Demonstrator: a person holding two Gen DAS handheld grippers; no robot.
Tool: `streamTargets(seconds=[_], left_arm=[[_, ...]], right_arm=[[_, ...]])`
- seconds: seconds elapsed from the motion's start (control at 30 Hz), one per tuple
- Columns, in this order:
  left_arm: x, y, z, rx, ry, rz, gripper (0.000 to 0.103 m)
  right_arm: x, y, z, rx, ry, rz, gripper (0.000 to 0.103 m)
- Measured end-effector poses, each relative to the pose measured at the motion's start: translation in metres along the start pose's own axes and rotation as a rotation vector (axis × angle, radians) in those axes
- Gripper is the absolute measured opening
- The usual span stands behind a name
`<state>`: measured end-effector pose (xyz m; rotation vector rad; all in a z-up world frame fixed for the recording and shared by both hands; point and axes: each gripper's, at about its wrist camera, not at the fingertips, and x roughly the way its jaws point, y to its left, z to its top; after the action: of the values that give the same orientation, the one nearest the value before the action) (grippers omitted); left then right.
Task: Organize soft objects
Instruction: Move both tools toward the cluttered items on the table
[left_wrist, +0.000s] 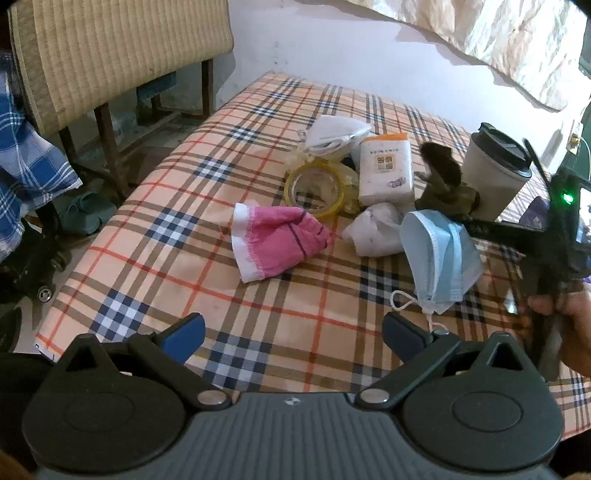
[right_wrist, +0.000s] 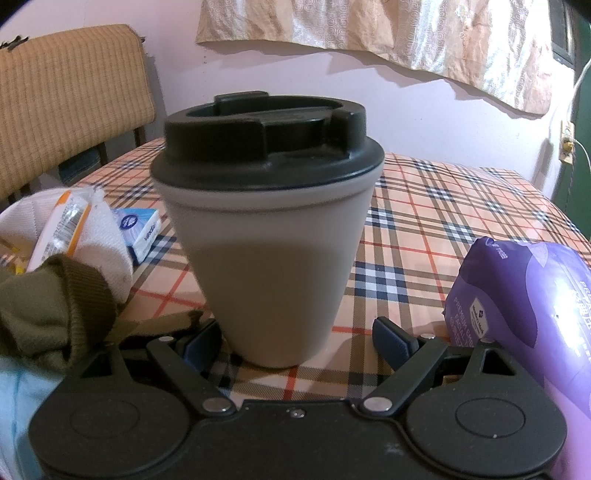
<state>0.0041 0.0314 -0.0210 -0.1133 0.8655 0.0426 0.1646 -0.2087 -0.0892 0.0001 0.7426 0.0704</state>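
My left gripper (left_wrist: 291, 334) tilts down over bare counter (left_wrist: 155, 258), fingers apart, near its front edge; pink cloth (left_wrist: 279, 242) and mask (left_wrist: 439, 254) lie ahead. Right gripper (right_wrist: 295, 341), fingers apart, flanks the cup (right_wrist: 267, 236).

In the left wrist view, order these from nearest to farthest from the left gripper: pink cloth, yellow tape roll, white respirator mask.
From the left gripper:
1. Pink cloth with white edge, centre-left on the table.
2. Yellow tape roll, behind the cloth.
3. White respirator mask, at the back of the pile.
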Motion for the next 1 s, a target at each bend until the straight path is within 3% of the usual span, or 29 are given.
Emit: streamTargets(seconds=[0.13,0.33,0.67,0.9,1.0], left_arm=[[-0.001,0.008,0.000,-0.008,-0.011,0.017,0.103],[0.003,0.016,-0.001,-0.030,0.005,0.032,0.103],[0.001,0.016,-0.004,-0.018,0.006,0.039,0.103],[0.000,0.011,-0.006,0.000,0.008,0.033,0.103],[0.000,0.010,-0.007,0.017,0.011,0.031,0.103]], right_arm=[[-0.018,0.005,-0.005,-0.041,0.015,-0.019,0.101],[-0.089,0.013,-0.015,-0.140,-0.093,-0.046,0.101],[-0.151,0.024,-0.032,-0.090,-0.105,0.102,0.101],[-0.166,0.053,-0.048,-0.066,-0.052,0.194,0.101],[-0.161,0.063,-0.052,-0.059,-0.024,0.195,0.101]])
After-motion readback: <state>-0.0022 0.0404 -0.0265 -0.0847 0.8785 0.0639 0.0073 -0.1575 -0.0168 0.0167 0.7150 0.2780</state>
